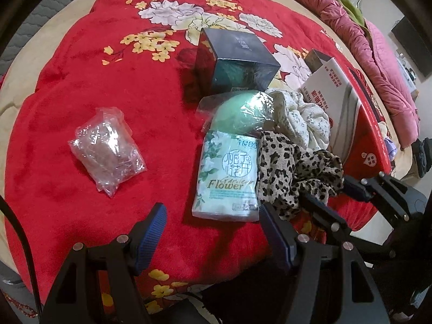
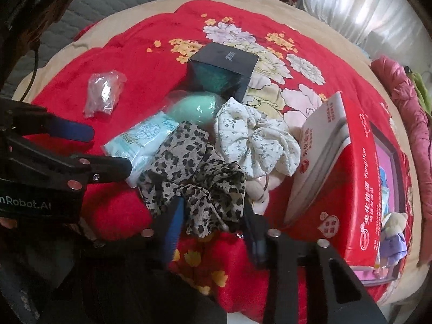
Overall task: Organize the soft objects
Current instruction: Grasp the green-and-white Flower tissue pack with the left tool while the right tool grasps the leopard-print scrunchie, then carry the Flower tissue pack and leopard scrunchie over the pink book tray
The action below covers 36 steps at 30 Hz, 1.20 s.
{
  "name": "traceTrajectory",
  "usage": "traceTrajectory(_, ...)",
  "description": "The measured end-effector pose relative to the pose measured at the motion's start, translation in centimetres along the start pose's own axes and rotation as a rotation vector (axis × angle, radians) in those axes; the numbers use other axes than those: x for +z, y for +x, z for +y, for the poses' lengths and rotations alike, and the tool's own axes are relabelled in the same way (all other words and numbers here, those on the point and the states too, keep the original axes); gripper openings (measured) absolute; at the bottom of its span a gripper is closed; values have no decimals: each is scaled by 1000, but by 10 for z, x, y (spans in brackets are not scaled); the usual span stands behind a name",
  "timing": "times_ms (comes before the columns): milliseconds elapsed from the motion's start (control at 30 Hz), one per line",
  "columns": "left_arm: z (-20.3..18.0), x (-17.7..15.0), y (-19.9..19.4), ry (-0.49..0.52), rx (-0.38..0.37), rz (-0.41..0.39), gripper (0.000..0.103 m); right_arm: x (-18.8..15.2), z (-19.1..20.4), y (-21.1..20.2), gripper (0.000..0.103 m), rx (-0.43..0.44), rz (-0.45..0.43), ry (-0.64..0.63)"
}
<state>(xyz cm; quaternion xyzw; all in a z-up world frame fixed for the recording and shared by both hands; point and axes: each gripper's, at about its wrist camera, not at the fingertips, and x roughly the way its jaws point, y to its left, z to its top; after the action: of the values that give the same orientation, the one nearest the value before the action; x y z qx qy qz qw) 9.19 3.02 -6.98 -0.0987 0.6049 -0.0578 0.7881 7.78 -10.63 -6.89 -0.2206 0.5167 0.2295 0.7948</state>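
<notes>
On the red floral blanket (image 1: pixel 81 81) lie two fabric scrunchies, one leopard-print scrunchie (image 2: pixel 194 172) and one white flowered scrunchie (image 2: pixel 256 140), touching, beside one pale-green tissue pack (image 1: pixel 226 172). The right gripper (image 2: pixel 213 224) straddles the leopard one, jaws apart; the left gripper (image 1: pixel 210 224) hovers open before the pack.

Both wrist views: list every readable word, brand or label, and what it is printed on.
"Flower": tissue pack; its Chinese characters and small print are unreadable.
"Yang Hua": red carton, blurred; its Chinese print is unreadable.
"nRobot.AI", cut off: left gripper body.
Dark box: top print too small.
</notes>
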Motion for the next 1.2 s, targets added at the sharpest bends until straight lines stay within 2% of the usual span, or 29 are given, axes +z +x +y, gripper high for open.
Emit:
traceTrajectory(33,0,1,1,1,-2,3,70,0,-1,0,20,9,-5,6)
traceTrajectory(133,-2,4,6,3,-1,11,70,0,-6,-1,15,21,-17,28)
traceTrajectory(233,-4,6,11,5,1,19,70,0,-14,-10,12,8,-56,55)
traceTrajectory(333,-6,10,17,8,9,26,70,1,-20,-19,11,-43,-82,61)
traceTrajectory(467,-9,14,26,7,17,41,70,4,-31,-28,11,-43,-111,92)
traceTrajectory(667,-10,22,35,-6,14,40,70,2,-49,-43,11,65,-159,191)
traceTrajectory(767,-12,26,39,-1,16,44,62,2,-49,-52,10,116,-192,200)
traceTrajectory(867,-14,26,39,9,3,40,51,4,-45,-59,10,124,-207,182)
traceTrajectory(1200,-7,23,28,-19,-55,17,45,3,-50,-67,10,133,-224,221)
